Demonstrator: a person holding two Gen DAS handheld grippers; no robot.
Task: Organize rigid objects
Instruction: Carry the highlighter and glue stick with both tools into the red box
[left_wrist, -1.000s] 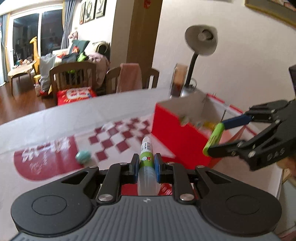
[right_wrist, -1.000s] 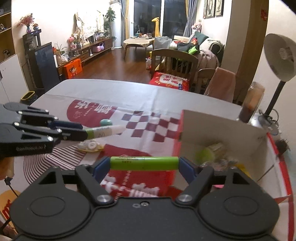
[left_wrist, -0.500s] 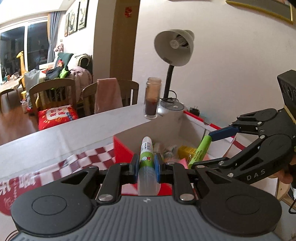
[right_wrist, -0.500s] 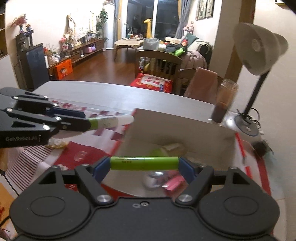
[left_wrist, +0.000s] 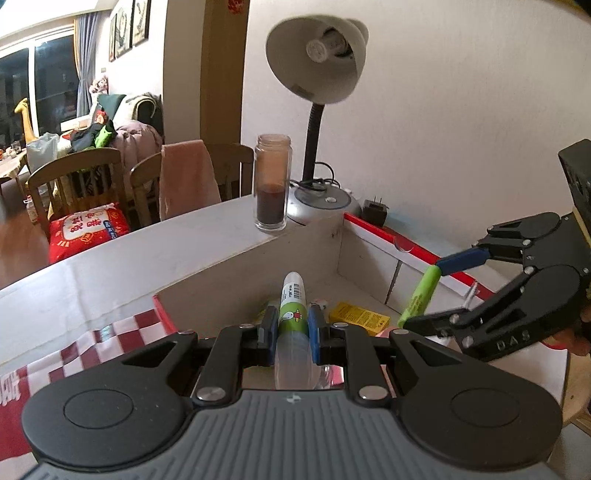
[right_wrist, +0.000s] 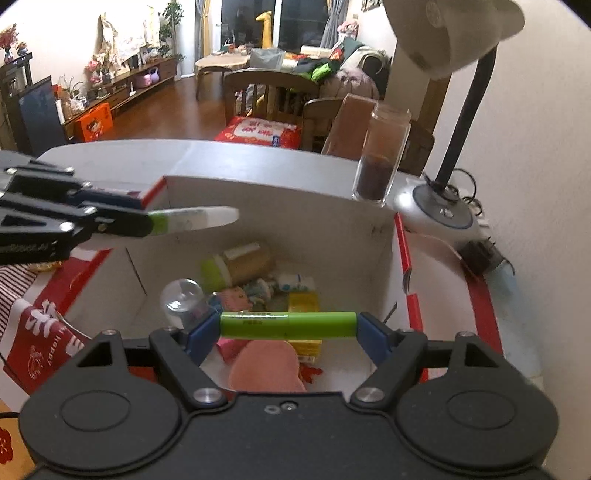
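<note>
My left gripper (left_wrist: 291, 325) is shut on a white glue stick with a green label (left_wrist: 292, 308), which points forward over the open cardboard box (left_wrist: 258, 273). My right gripper (right_wrist: 288, 325) is shut on a green marker (right_wrist: 288, 325), gripped end to end across its blue pads, above the box interior (right_wrist: 332, 236). In the left wrist view the right gripper (left_wrist: 428, 291) hangs over the box's right side with the marker (left_wrist: 421, 295) slanted. In the right wrist view the left gripper (right_wrist: 144, 218) holds the glue stick (right_wrist: 199, 218) over the box's left wall.
Inside the box lie a gold jar with a green lid (right_wrist: 240, 264), a clear ball (right_wrist: 183, 299), a yellow carton (right_wrist: 303, 302) and small toys. A glass jar (left_wrist: 271, 184) and a desk lamp (left_wrist: 317, 62) stand just behind the box. Chairs (left_wrist: 77, 177) lie beyond the table.
Both grippers have travelled sideways from the patterned tablecloth to above the open box, each keeping its object. The box interior, jar and lamp have come into close view.
</note>
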